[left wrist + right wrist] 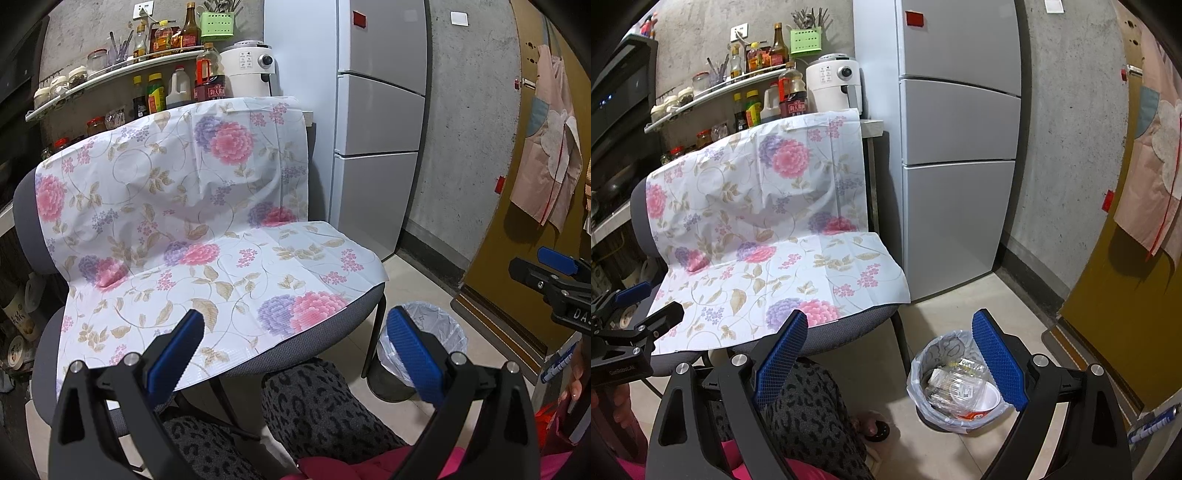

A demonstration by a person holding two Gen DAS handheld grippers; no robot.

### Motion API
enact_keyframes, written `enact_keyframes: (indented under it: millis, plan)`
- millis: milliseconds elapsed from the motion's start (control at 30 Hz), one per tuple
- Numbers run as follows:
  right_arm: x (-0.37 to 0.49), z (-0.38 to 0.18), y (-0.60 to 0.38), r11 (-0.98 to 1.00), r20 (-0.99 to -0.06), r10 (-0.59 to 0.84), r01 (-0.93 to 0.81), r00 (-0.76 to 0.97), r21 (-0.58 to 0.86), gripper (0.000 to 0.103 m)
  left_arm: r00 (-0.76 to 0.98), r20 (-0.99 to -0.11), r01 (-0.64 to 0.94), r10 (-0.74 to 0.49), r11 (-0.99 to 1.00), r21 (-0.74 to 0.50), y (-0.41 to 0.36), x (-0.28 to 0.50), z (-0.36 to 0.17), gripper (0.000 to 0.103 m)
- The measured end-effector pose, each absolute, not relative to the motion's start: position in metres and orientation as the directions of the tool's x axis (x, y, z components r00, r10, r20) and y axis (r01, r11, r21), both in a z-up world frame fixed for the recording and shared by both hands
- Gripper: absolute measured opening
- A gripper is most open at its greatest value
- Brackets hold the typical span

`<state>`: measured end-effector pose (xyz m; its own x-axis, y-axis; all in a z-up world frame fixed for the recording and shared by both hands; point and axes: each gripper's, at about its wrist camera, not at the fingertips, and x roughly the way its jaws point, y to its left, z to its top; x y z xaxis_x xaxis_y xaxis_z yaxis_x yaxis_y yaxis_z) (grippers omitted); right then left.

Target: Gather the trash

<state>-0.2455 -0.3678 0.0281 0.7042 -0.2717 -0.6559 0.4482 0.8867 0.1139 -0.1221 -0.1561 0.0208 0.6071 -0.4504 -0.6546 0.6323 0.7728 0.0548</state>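
A small trash bin (pixel 955 384) lined with a clear bag stands on the floor right of the chair; inside lie a clear plastic container (pixel 955 384) and a red-and-white paper bowl (pixel 979 404). The left wrist view shows the bin (pixel 439 325) partly behind a finger. My left gripper (pixel 295 354) is open over the chair's front edge, holding nothing. My right gripper (pixel 890 362) is open above the floor beside the bin, also with nothing in it. Each gripper shows at the edge of the other's view: the right gripper (pixel 554 280), the left gripper (pixel 639 310).
A grey chair (pixel 314 343) draped with a floral sheet (pixel 192 229) fills the middle. A person's patterned-trouser legs (pixel 314 406) sit below it. A fridge (pixel 376 110) stands behind right, a bottle-laden shelf (pixel 110 74) behind left, a brown door (pixel 1126 314) at right.
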Motion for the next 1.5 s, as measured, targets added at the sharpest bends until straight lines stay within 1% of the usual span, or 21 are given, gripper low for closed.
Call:
enact_keyframes:
  millis: [1000, 1433, 1500]
  plan:
    - [-0.2454, 0.0275, -0.3687, 0.886, -0.657, -0.271, 0.449, 0.703, 0.115, 0.090, 0.618, -0.649, 0.622, -0.444, 0.781, 0.058, -0.1554, -0.1242, 0.0242, 0.096]
    - [-0.2438, 0.0249, -0.3706, 0.881, -0.659, -0.279, 0.459, 0.699, 0.113, 0.090, 0.635, -0.646, 0.611, -0.423, 0.787, 0.085, -0.1615, -0.1299, 0.0236, 0.096]
    - [-0.2434, 0.0249, -0.3695, 0.880, -0.660, -0.281, 0.462, 0.697, 0.113, 0.090, 0.632, -0.641, 0.618, -0.436, 0.782, 0.078, -0.1607, -0.1296, 0.0235, 0.096]
